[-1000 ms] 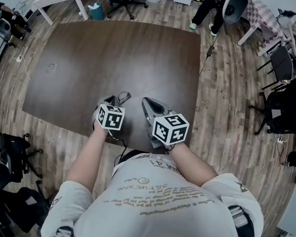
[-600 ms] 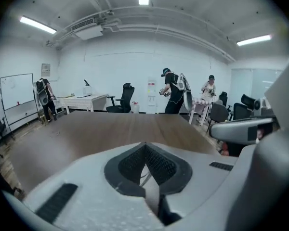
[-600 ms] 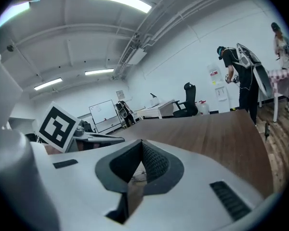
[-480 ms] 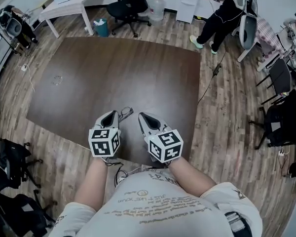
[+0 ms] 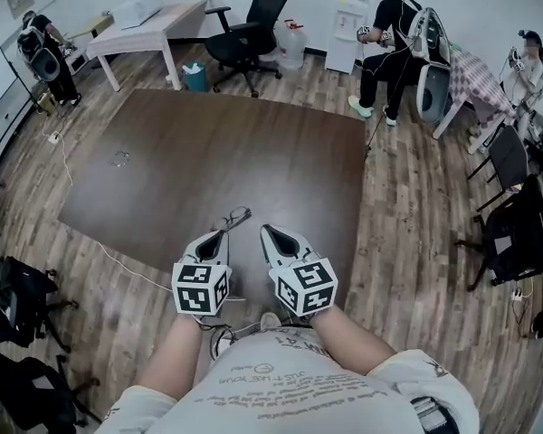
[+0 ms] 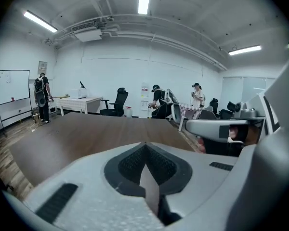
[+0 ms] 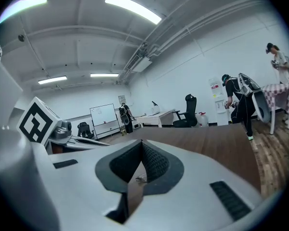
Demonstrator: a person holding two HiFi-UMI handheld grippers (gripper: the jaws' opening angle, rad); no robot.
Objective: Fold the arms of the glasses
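Note:
The thin-framed glasses (image 5: pixel 234 216) lie on the dark brown table (image 5: pixel 217 143) near its front edge, and I cannot make out how their arms stand. My left gripper (image 5: pixel 216 236) is shut, with its tips just short of the glasses and a little to their left. To the right of the glasses, my right gripper (image 5: pixel 267 232) is also shut and holds nothing. In the left gripper view the closed jaws (image 6: pixel 145 150) show only bare table beyond them. The right gripper view likewise shows closed jaws (image 7: pixel 140 150) and the left gripper's marker cube (image 7: pixel 37 121).
A small wiry thing (image 5: pixel 119 158) lies at the table's far left. A cable (image 5: pixel 118 259) hangs off the near left edge. Beyond the table stand a white desk (image 5: pixel 149 16), an office chair (image 5: pixel 253 27) and people (image 5: pixel 389 34); more chairs (image 5: pixel 516 215) stand at the right.
Both grippers have risen and pulled slightly back from the glasses, rolling as they went. The glasses stay on the table. The head view has tilted up, showing more of the room.

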